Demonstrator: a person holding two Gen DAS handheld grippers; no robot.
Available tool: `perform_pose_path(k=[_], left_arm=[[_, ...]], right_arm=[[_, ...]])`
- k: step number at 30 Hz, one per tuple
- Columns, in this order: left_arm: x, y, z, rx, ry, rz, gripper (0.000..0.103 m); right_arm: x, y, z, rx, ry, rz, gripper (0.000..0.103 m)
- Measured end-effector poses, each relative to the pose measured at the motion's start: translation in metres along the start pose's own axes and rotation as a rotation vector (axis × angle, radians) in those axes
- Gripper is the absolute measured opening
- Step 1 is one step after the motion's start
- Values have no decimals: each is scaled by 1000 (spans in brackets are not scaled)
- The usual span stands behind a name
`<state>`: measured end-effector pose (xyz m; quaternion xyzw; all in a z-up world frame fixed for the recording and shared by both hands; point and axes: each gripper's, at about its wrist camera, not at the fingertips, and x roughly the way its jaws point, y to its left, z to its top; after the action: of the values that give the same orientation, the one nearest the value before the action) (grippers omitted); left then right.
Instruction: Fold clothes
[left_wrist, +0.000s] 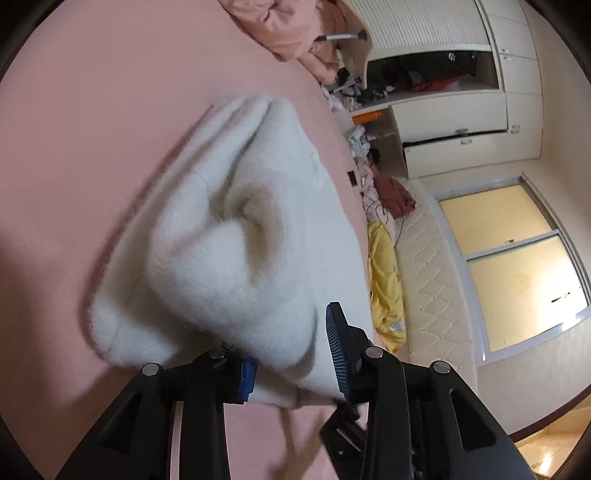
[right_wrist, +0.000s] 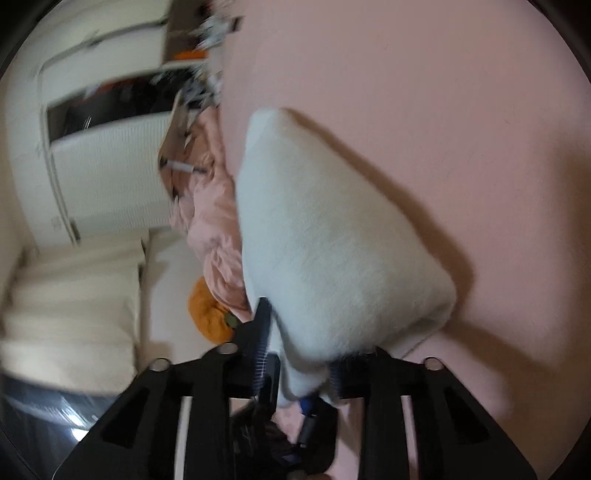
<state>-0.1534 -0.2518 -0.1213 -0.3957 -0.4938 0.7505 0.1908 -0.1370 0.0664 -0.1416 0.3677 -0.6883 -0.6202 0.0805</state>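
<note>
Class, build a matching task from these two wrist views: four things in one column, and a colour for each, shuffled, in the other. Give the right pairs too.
Things
1. sweater
2. bedsheet
3. cloth by the window
4. gripper pads

Colours
A. blue
B. pink
C. white
D. yellow

Pairs: 1-C, 2-B, 3-D, 4-A

The fluffy sweater hangs between the left gripper and the right gripper, above the bedsheet.
</note>
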Motion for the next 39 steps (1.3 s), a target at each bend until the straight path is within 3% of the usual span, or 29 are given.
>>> perform_pose_path(k=[1,5,8,9,12,17,18,20,21,22,24,27,28,29,30,32,33,34,35,36,38,39], left_arm=[[1,-1,1,9,7,10,13],[1,1,0,16,17,25,13],[0,2,1,3,7,30,23],[-2,5,2,-9,-3,30,24],[-5,7,5,-16,-10,34,13],[-6,2,7,6,-9,30,13],[-7,4,8,-7,-13,25,17],[-10,9,11,-36,-26,25,22],[-10,11,11,-43,-29,23,16],[-10,10,12,-32,-28,29,12],[-10,7,12,-14,-25,38,12],[-13,7,13,-38,-32,1,15],[-15,9,15,-60,-37,-17,27],[-16,11,16,-81,-43,-28,32],[-17,12,16,-83,-51,-18,32],[-19,13,17,-87,-66,1,16],[-20,13,18,-89,-72,11,13],[-20,13,18,-87,-69,19,13],[-20,11,18,-78,-71,28,13],[-20,10,17,-69,-72,37,13],[-20,9,17,-68,-79,36,16],[-21,10,18,-78,-82,38,27]], right_arm=[[-2,-5,1,40,4,20,34],[-10,-17,2,99,20,123,26],[-11,-23,5,122,45,140,28],[-11,-27,5,173,43,154,33],[-5,-37,7,304,31,197,33],[-3,-42,8,326,47,272,29],[-2,-44,8,345,54,283,29],[1,-55,7,426,72,303,39],[2,-58,7,462,73,299,51],[2,-57,8,460,80,282,57],[-1,-51,12,388,101,249,45],[-2,-44,14,333,124,223,49],[-3,-46,14,352,128,196,56],[-5,-47,13,372,119,166,78],[-8,-48,13,381,108,158,85],[-9,-45,12,362,119,192,85],[-8,-41,13,328,130,207,75],[-8,-35,13,283,136,210,61],[-7,-25,13,220,143,194,34],[-5,-15,13,149,158,174,29],[-2,2,11,61,169,141,29],[-1,8,10,35,171,122,37]])
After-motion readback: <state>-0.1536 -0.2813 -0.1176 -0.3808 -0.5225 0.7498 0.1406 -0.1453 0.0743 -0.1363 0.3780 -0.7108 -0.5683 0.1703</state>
